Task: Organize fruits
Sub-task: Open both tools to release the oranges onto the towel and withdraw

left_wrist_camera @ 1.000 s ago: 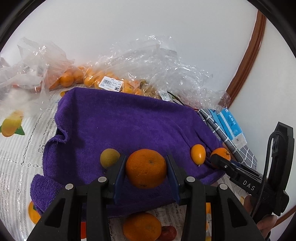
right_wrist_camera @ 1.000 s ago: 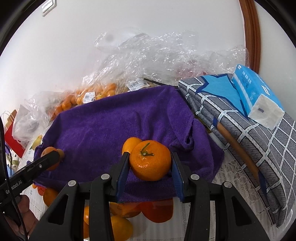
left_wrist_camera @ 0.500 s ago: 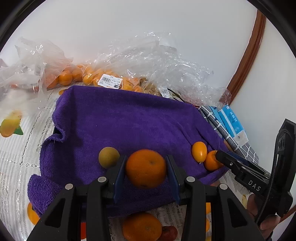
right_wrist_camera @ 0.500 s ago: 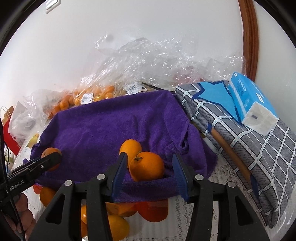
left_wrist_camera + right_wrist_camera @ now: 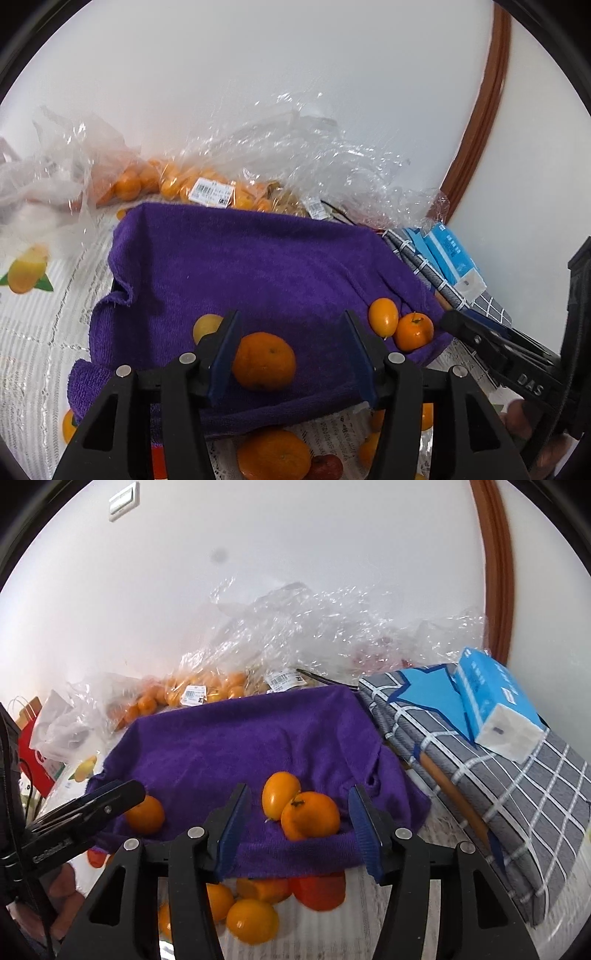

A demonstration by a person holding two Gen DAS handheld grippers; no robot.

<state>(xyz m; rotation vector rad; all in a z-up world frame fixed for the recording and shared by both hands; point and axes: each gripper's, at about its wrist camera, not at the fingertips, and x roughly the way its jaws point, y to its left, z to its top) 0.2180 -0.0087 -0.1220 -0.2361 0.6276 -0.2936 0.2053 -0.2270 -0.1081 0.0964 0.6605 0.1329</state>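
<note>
left gripper (image 5: 290,352) spread, straddling a mandarin (image 5: 264,360) resting on purple towel (image 5: 258,266), apparently set down to sort | right gripper (image 5: 299,827) spread; stemmed mandarin (image 5: 310,815) lies between fingers, touching kumquat (image 5: 280,794) at its 10 o'clock | loose fruit (image 5: 255,919) waits off-towel, 6 o'clock
</note>
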